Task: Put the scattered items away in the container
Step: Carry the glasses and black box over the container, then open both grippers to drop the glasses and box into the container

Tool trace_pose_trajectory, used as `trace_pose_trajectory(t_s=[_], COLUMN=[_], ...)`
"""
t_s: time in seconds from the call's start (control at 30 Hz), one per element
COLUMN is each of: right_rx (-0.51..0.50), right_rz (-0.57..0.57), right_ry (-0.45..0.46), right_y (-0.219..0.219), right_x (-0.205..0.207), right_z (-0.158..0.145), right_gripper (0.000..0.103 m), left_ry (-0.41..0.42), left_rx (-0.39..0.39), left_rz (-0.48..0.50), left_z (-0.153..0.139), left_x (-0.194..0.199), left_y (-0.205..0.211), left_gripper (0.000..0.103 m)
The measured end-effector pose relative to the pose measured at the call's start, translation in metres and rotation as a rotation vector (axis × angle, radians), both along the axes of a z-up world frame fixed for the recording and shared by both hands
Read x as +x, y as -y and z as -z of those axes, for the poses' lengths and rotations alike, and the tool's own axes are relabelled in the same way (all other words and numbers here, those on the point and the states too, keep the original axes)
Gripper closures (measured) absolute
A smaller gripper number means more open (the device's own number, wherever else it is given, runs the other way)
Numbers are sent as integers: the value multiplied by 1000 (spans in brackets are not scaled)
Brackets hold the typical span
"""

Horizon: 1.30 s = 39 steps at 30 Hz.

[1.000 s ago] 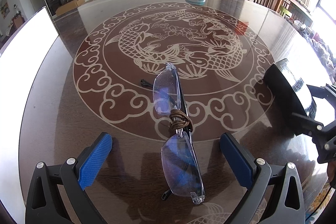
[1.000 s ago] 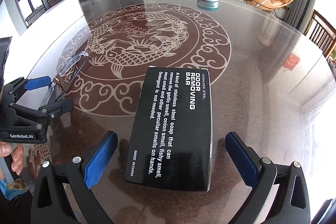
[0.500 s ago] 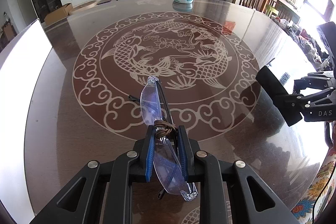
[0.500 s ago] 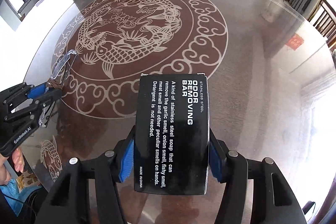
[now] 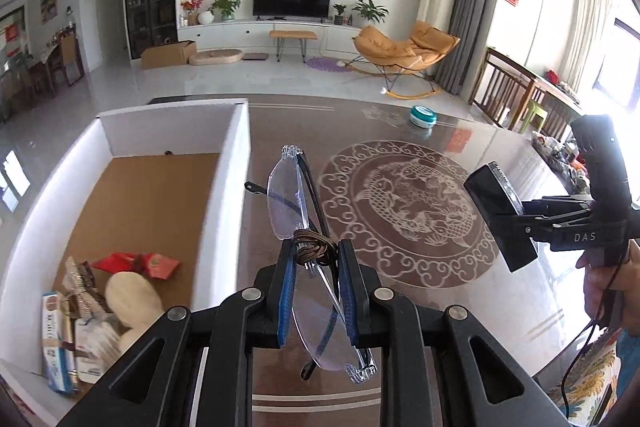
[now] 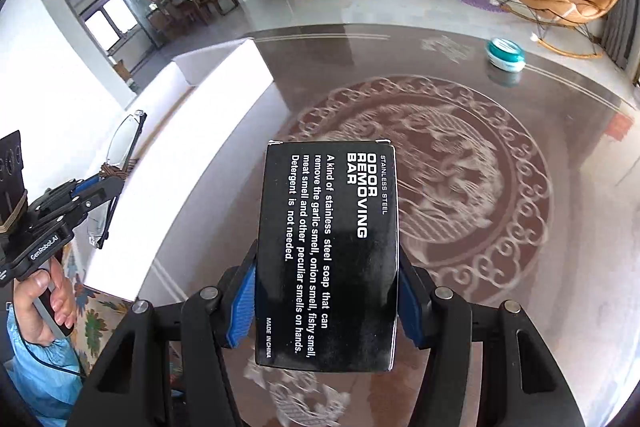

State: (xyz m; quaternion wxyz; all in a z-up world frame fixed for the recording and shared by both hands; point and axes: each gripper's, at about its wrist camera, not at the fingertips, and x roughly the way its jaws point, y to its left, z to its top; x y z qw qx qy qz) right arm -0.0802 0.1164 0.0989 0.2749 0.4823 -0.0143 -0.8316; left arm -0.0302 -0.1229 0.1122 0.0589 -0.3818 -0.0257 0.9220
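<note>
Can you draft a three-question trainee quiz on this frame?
1. True or false: the left hand-held gripper is shut on the eyeglasses.
2. What does the right hand-held gripper hold? A) teal round tin B) black odor removing bar box C) red packet
3. Fill in: the white container stands on the ___ side of the left wrist view.

Key: 1 true. 2 B, the black odor removing bar box. 3 left.
</note>
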Motion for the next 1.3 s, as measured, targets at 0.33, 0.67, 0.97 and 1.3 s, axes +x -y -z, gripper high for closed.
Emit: trace_pose_trajectory(t_s=[0.33, 0.67, 0.97, 1.3], right_rx=[-120, 86, 149, 72], right_rz=[-331, -389, -368, -325], right_ry=[-105, -97, -117, -202], right_y=[262, 368, 377, 340], right_x=[-8, -21, -32, -28], right_z=[-52, 19, 43, 2], right_gripper=[44, 44, 17, 9], left_ry=[122, 232, 221, 118], left_rx=[-4, -17, -114, -208], left_rz=[-329, -371, -401, -516], left_z=[32, 84, 81, 52], left_x=[-4, -12, -14, 3], left_y=[178, 199, 189, 185], left_gripper=[83, 83, 79, 10])
